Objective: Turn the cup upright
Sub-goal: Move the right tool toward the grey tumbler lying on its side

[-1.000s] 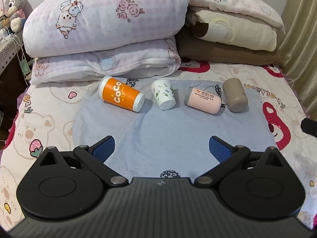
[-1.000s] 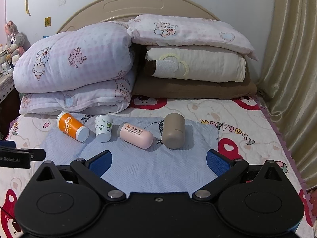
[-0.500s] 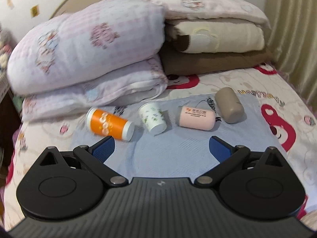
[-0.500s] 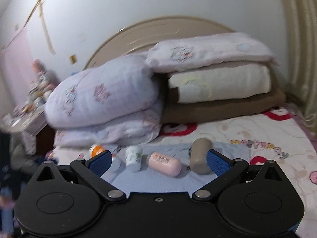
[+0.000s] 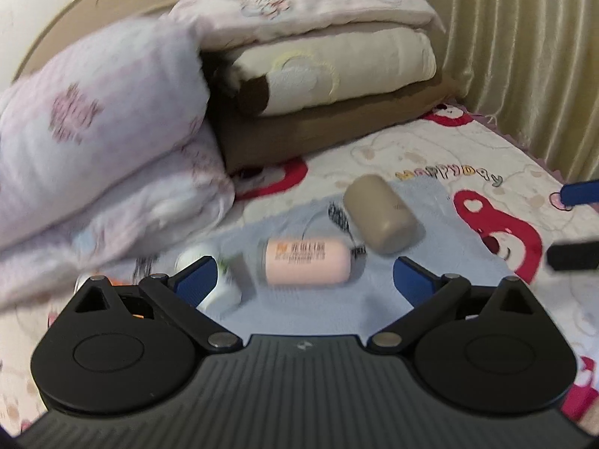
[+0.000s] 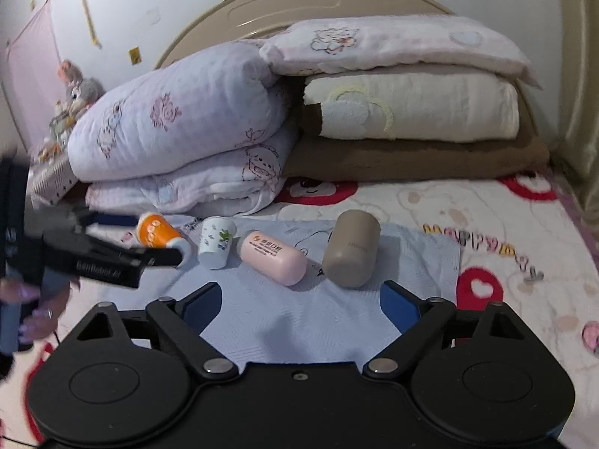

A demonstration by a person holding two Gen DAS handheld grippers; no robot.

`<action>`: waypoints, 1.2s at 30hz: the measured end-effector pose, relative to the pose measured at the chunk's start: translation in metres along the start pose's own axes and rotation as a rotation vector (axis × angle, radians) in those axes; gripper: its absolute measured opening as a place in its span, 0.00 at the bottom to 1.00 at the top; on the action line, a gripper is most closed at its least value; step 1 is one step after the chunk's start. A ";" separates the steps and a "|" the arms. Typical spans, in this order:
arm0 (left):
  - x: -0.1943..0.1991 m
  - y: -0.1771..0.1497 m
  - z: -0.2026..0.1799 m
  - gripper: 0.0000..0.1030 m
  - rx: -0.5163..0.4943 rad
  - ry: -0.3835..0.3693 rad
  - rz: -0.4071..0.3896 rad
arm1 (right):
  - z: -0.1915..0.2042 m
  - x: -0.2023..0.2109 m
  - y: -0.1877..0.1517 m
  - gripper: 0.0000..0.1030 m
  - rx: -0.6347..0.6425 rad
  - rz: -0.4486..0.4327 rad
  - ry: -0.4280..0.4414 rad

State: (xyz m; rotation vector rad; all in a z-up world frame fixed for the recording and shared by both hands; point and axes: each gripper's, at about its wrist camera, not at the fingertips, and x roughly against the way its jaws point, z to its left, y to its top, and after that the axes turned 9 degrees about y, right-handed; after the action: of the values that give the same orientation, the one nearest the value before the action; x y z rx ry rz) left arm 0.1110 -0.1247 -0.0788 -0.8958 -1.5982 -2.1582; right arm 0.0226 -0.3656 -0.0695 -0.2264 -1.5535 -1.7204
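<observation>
Several cups lie on their sides on a light blue cloth (image 6: 284, 307) on the bed: an orange cup (image 6: 155, 230), a small white paper cup (image 6: 217, 241), a pink cup (image 6: 273, 258) and a taupe cup (image 6: 352, 249). In the blurred left wrist view the pink cup (image 5: 305, 262) and taupe cup (image 5: 378, 215) show, and the white cup (image 5: 221, 280) is partly behind my left finger. My left gripper (image 5: 305, 280) is open and empty, near the cups; it shows in the right wrist view (image 6: 112, 258) beside the orange cup. My right gripper (image 6: 299, 307) is open and empty, short of the cups.
Folded quilts and pillows (image 6: 209, 127) are stacked behind the cups against the headboard. A curtain (image 5: 524, 56) hangs on the right. A plush toy (image 6: 75, 86) and clutter sit at the far left. The patterned bedsheet (image 6: 486, 224) stretches to the right.
My left gripper has swung right and closer to the cups, so the orange cup has slid out of its view. My right gripper has dropped back toward the cloth.
</observation>
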 end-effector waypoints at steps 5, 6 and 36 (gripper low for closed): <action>-0.040 0.002 -0.012 0.98 0.073 -0.046 -0.008 | 0.002 -0.042 -0.016 0.85 0.141 -0.073 -0.009; -0.049 -0.001 -0.013 0.97 0.097 -0.045 0.009 | 0.003 -0.054 -0.022 0.86 0.183 -0.090 -0.042; -0.188 0.017 -0.042 0.72 0.245 -0.319 0.179 | -0.092 -0.195 -0.038 0.86 -0.177 -0.155 -0.039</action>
State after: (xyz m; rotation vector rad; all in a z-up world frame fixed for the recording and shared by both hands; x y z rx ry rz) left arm 0.2507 -0.1911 -0.1953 -1.2945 -1.7997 -1.7180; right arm 0.1623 -0.3683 -0.2382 -0.2358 -1.4795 -1.9888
